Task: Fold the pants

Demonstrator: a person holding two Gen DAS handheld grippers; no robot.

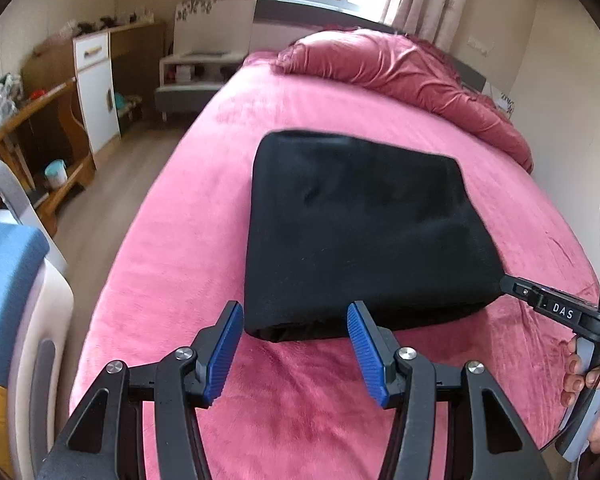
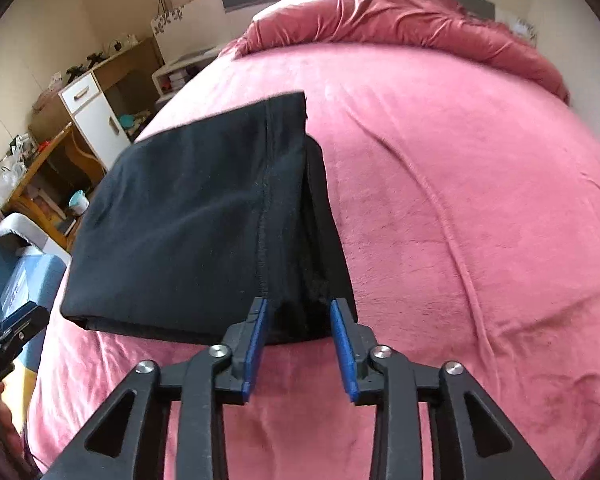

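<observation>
The black pants (image 1: pixel 364 232) lie folded into a flat rectangular stack on the pink bed (image 1: pixel 204 216). My left gripper (image 1: pixel 295 309) is open and empty, its blue pads just short of the stack's near edge. My right gripper (image 2: pixel 299 305) is open, its tips at the stack's near right corner (image 2: pixel 308 320), jaws apart on either side of the fabric edge. In the right wrist view the pants (image 2: pixel 196 216) show a seam running along the top layer. The right gripper also shows in the left wrist view (image 1: pixel 508 282), touching the stack's right corner.
A rumpled pink duvet (image 1: pixel 404 68) lies at the head of the bed. Left of the bed are a wooden floor (image 1: pixel 112 200), a white cabinet (image 1: pixel 96 92), a wooden desk (image 1: pixel 28 128) and a blue-topped object (image 1: pixel 8 280) close by.
</observation>
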